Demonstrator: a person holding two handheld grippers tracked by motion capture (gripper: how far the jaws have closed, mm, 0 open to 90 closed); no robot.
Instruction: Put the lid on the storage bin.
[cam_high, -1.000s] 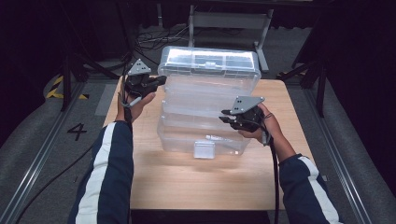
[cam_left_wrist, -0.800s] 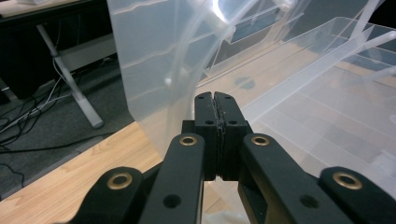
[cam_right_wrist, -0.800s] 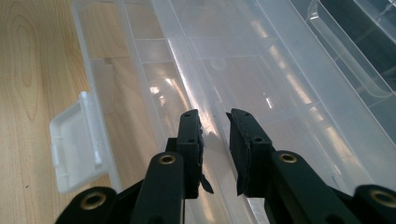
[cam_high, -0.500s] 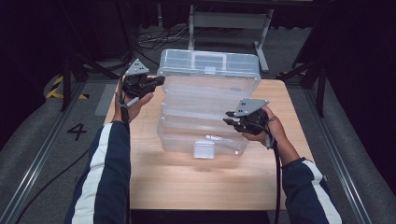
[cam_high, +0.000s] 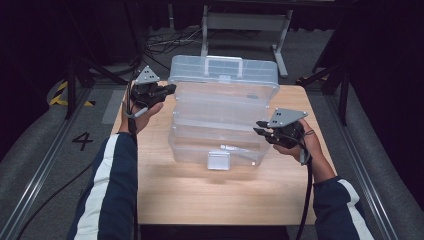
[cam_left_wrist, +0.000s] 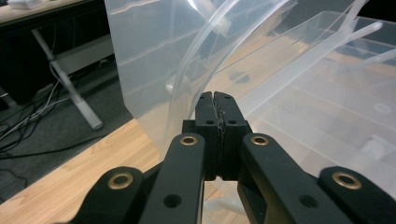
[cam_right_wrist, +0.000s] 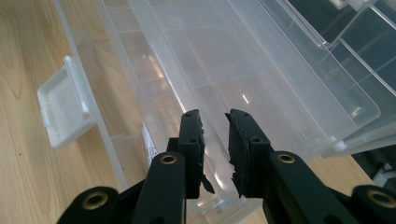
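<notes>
A single readable mark — the numeral "4" (cam_high: 82, 140), dark on the grey floor strip left of the wooden table (cam_high: 165, 195), seen from the high view. Near it, yellow-and-black hazard striping (cam_high: 67, 95) on the floor, without lettering. A small white label (cam_high: 235, 148) on the front of the clear plastic organizer box (cam_high: 225, 120), and its edge in the right gripper view (cam_right_wrist: 148, 142) — print too small and blurred to make out.
</notes>
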